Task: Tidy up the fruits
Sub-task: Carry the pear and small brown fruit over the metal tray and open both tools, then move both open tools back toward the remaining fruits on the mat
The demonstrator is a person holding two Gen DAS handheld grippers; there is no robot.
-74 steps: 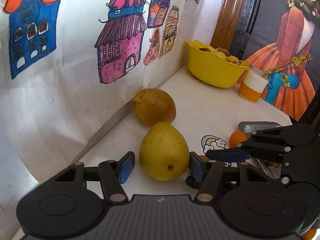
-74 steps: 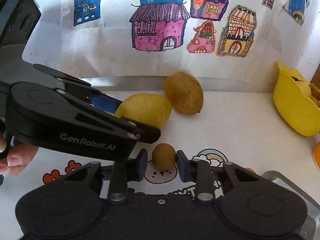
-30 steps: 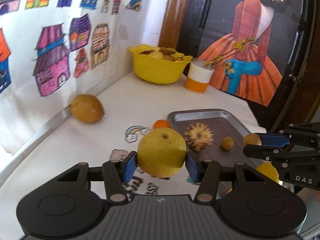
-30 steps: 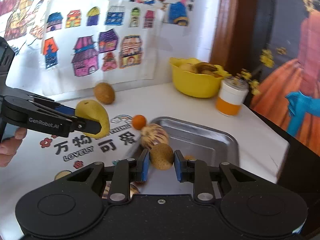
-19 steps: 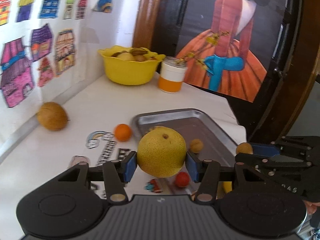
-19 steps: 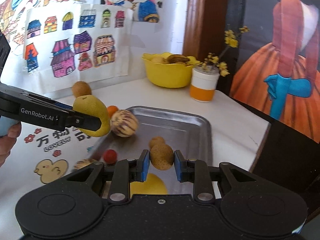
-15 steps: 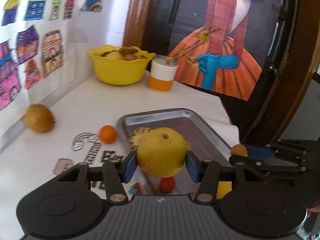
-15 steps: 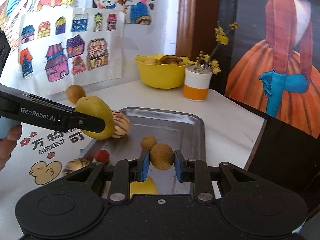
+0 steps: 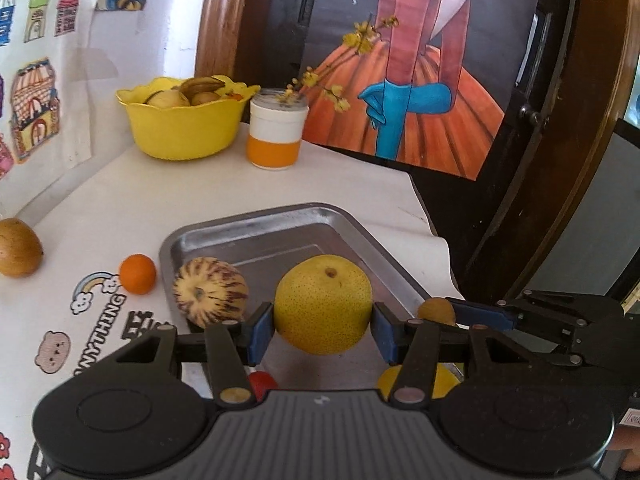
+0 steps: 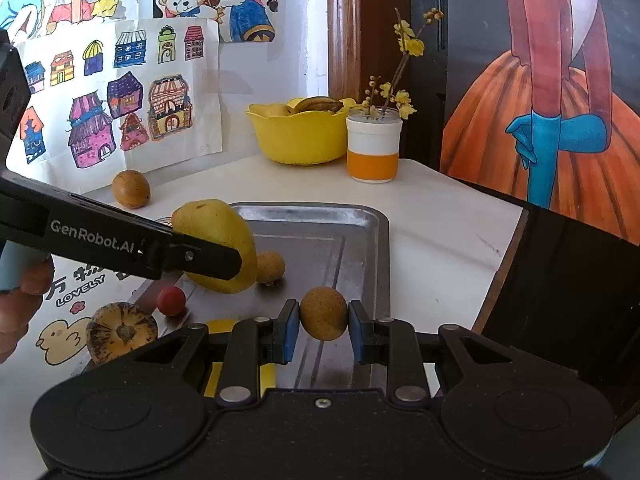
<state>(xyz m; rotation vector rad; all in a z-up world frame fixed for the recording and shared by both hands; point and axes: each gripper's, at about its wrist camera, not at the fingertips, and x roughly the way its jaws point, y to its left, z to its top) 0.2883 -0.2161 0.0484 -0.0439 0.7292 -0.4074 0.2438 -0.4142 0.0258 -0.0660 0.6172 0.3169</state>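
Observation:
My left gripper (image 9: 322,325) is shut on a yellow pear (image 9: 323,303) and holds it above the steel tray (image 9: 256,236). The pear also shows in the right wrist view (image 10: 224,236). My right gripper (image 10: 323,327) is shut on a small brown kiwi (image 10: 323,318), held above the tray's right side (image 10: 372,248). In the tray lie a striped melon (image 9: 210,297), a small brown fruit (image 10: 270,266), a red ball-like fruit (image 10: 171,300) and a yellow fruit (image 10: 224,326), partly hidden by the gripper.
A small orange (image 9: 137,273) and a brown fruit (image 9: 18,253) lie on the white table left of the tray. A yellow bowl (image 9: 182,128) of fruit and an orange-and-white cup (image 9: 276,136) with flowers stand at the back. The table's edge runs close to the tray's right side.
Both grippers took up their fruits from the table by the wall and carried them right, over the tray. In the last half second they have moved a little further over it.

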